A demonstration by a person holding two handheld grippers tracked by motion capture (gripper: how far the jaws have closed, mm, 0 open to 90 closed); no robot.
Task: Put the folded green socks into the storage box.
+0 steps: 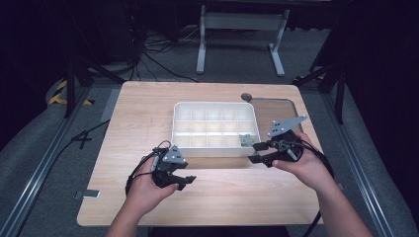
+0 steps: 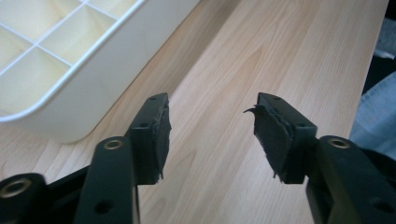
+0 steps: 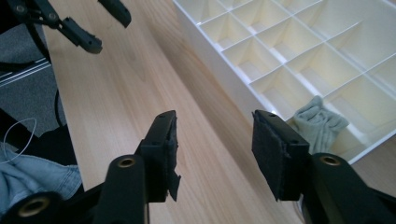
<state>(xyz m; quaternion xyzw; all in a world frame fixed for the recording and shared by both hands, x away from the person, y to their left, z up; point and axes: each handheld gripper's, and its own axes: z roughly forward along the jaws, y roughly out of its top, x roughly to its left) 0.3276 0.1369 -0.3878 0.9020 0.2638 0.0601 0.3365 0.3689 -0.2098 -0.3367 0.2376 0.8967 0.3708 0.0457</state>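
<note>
A white compartment tray (image 1: 180,123) sits on the middle of the wooden table (image 1: 143,113). A small crumpled grey-green cloth (image 1: 244,139) lies in its near right corner compartment. My left gripper (image 1: 185,182) hovers open in front of the tray's near left corner. My right gripper (image 1: 257,153) hovers open just off the near right corner. In the left gripper view the left gripper (image 2: 210,135) holds nothing, with the tray (image 2: 93,79) to its upper left. In the right gripper view the right gripper (image 3: 212,149) is empty over bare wood beside the tray (image 3: 215,56), the cloth (image 3: 317,123) close by and the left gripper (image 3: 100,25) farther off.
A dark round fitting (image 1: 247,97) and a clear flat sheet (image 1: 279,106) lie at the table's back right. A white metal stand (image 1: 242,29) and cables are on the floor beyond. Bare wood stretches left of the tray and along the front edge.
</note>
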